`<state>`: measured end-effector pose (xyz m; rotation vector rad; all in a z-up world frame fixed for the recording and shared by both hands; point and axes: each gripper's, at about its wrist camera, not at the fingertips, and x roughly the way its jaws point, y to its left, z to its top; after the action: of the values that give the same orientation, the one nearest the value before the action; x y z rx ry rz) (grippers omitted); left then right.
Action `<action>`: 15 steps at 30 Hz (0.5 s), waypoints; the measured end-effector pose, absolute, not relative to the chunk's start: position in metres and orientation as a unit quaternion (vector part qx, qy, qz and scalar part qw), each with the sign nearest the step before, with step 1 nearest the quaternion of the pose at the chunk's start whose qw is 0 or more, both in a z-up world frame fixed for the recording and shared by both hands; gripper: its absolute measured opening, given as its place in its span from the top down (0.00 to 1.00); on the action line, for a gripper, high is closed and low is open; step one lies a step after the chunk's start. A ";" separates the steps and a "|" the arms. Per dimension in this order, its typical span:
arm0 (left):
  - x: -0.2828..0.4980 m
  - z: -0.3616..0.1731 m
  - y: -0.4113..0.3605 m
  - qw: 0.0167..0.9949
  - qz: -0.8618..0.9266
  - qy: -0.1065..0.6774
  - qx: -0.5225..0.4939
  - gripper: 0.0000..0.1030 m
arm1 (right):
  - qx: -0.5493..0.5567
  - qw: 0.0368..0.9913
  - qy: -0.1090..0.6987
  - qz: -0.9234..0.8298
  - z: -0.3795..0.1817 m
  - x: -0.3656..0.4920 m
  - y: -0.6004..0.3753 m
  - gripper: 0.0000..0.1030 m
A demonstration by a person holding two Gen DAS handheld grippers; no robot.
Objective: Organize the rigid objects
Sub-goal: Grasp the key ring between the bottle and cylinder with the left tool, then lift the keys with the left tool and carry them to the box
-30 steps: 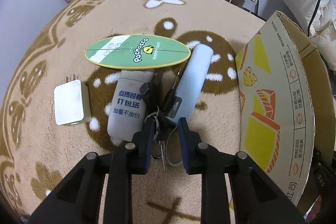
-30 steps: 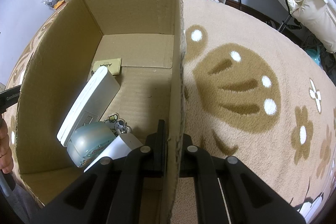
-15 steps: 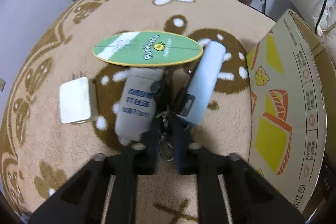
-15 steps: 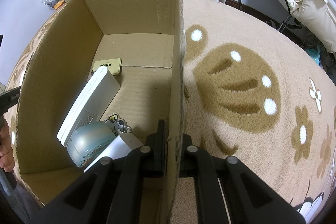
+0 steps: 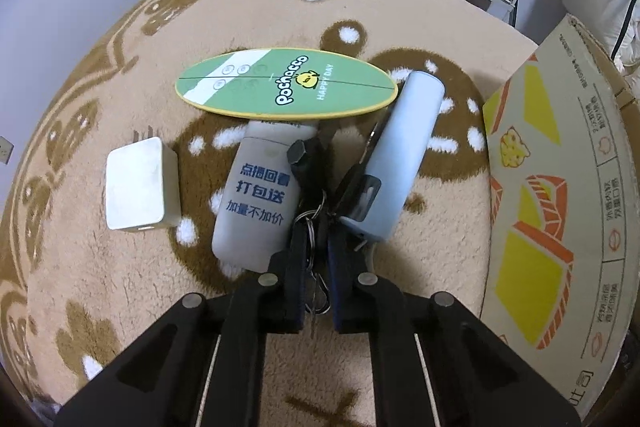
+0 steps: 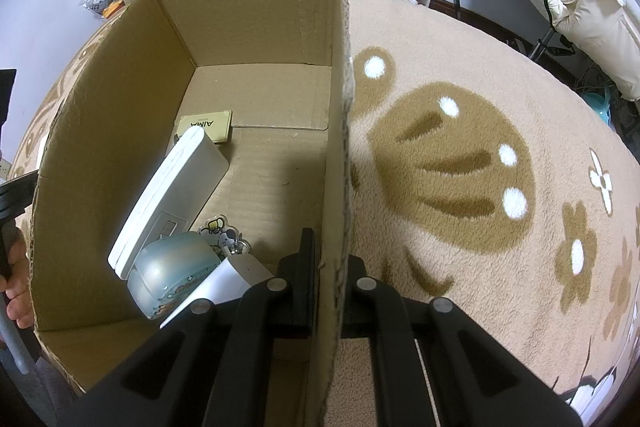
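Where they gaped before, left tongs (image 5: 314,259) now pinch the keys (image 5: 314,223).

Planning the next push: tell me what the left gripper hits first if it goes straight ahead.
The left gripper is already shut on the keys. Straight ahead lies the rest of that bunch, between the grey pack and blue case; beyond, probably the green oval board.

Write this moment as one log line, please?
left gripper: shut on keys | right gripper: shut on box wall | rug
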<state>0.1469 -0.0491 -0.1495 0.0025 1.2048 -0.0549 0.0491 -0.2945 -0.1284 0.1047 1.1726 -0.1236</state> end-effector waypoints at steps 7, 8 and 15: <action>0.139 -0.129 -0.046 0.829 -0.037 0.558 0.003 0.93 | 0.051 0.830 0.553 -0.058 -0.130 0.049 -0.294 0.93; 0.137 -0.126 -0.047 0.831 -0.038 0.555 0.010 0.93 | 0.051 0.830 0.552 -0.058 -0.130 0.049 -0.294 0.93; 0.126 -0.096 -0.058 0.850 -0.035 0.524 0.045 0.93 | 0.052 0.830 0.552 -0.058 -0.129 0.048 -0.294 0.93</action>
<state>0.1264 -0.0582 -0.0957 0.0938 1.1027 -0.0743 0.0481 -0.2937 -0.1287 0.1113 1.1707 -0.1239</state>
